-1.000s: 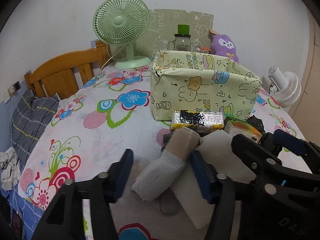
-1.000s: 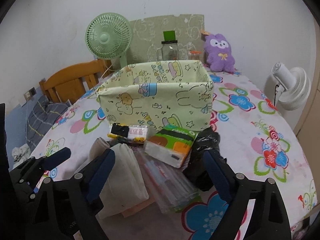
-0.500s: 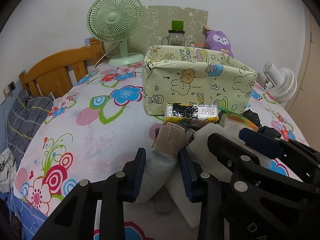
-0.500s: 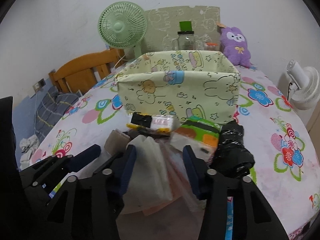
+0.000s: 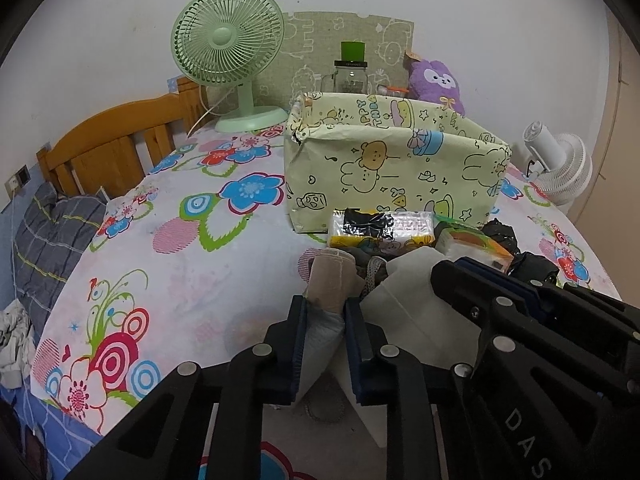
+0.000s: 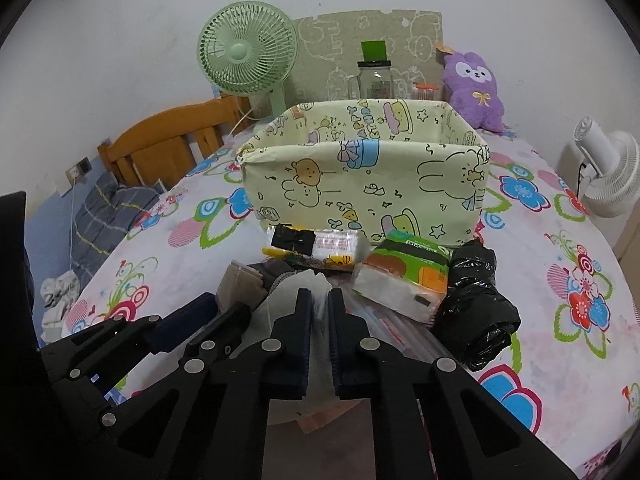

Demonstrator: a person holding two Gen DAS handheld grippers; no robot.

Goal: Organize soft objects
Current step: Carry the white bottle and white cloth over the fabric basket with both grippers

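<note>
A pale green cartoon-print fabric box stands open on the flowered table. In front of it lies a heap of soft things: a yellow tissue pack, a green and orange tissue pack, a black plastic bag roll, a white folded bag and a grey and beige sock. My left gripper is shut on the sock. My right gripper is shut on the white folded bag.
A green desk fan stands at the back left, a glass jar and a purple plush behind the box, a white fan at the right. A wooden chair back stands off the table's left edge.
Both grippers have gone from wide open to shut: the left has closed on the sock, the right on the white folded bag. Both moved forward toward the heap.
</note>
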